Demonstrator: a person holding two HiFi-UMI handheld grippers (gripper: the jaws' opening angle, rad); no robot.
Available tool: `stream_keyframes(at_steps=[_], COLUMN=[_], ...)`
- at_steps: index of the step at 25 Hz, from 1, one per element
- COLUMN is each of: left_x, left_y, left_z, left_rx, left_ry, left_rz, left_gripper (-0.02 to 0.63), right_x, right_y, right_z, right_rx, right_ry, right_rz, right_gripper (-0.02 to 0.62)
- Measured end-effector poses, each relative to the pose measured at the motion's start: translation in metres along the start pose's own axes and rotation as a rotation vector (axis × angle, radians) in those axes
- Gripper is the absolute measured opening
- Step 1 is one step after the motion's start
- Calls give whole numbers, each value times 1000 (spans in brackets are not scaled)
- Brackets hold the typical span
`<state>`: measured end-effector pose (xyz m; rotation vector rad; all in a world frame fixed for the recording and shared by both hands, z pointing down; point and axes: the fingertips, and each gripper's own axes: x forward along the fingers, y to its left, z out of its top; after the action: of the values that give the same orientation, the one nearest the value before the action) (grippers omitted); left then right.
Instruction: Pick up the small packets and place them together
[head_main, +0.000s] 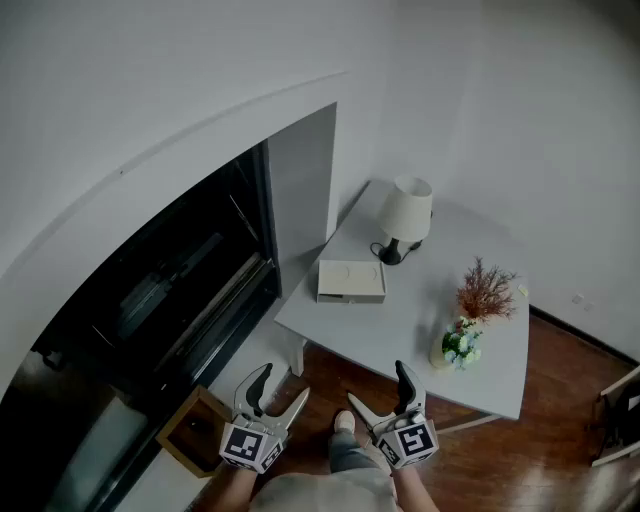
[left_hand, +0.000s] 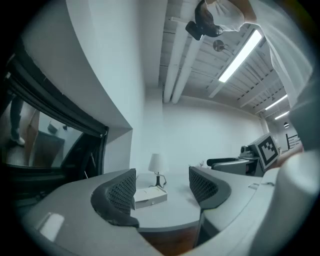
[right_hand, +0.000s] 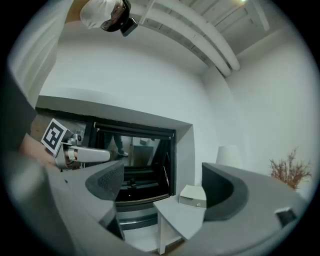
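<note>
No small packets show in any view. My left gripper (head_main: 282, 385) and right gripper (head_main: 377, 388) hang side by side at the bottom of the head view, in front of the white table (head_main: 400, 320) and short of its near edge. Both are open with nothing between their pads. A white flat box (head_main: 351, 281) lies on the table's left part. In the left gripper view the box (left_hand: 150, 197) appears between the open jaws of the left gripper (left_hand: 162, 192), far off. The right gripper view frames the same box (right_hand: 194, 196) beside its right jaw, the right gripper (right_hand: 165, 190) empty.
On the table stand a white lamp (head_main: 405, 215), a vase of dried reddish twigs (head_main: 487, 290) and a small pot of flowers (head_main: 458, 345). A dark glazed recess (head_main: 170, 290) fills the wall at left. A wooden frame (head_main: 190, 430) lies on the floor by the left gripper.
</note>
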<state>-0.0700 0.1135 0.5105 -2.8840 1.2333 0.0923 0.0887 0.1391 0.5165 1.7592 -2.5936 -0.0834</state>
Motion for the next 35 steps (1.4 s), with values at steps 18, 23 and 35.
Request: stream_keyframes(at_steps=[18, 23, 35], left_x=[211, 227, 226], left_y=[71, 87, 128], left_z=[4, -4, -9], left_rx=[-22, 0, -8], left_ry=[35, 70, 79], left_rz=[56, -16, -22], left_gripper=[316, 316, 316], right_x=[142, 173, 245], right_y=[-163, -165, -172], right_z=[-99, -148, -281], right_rx=[146, 175, 324], right_ry=[246, 361, 694], right_rz=[17, -31, -79], right_gripper=[371, 371, 299])
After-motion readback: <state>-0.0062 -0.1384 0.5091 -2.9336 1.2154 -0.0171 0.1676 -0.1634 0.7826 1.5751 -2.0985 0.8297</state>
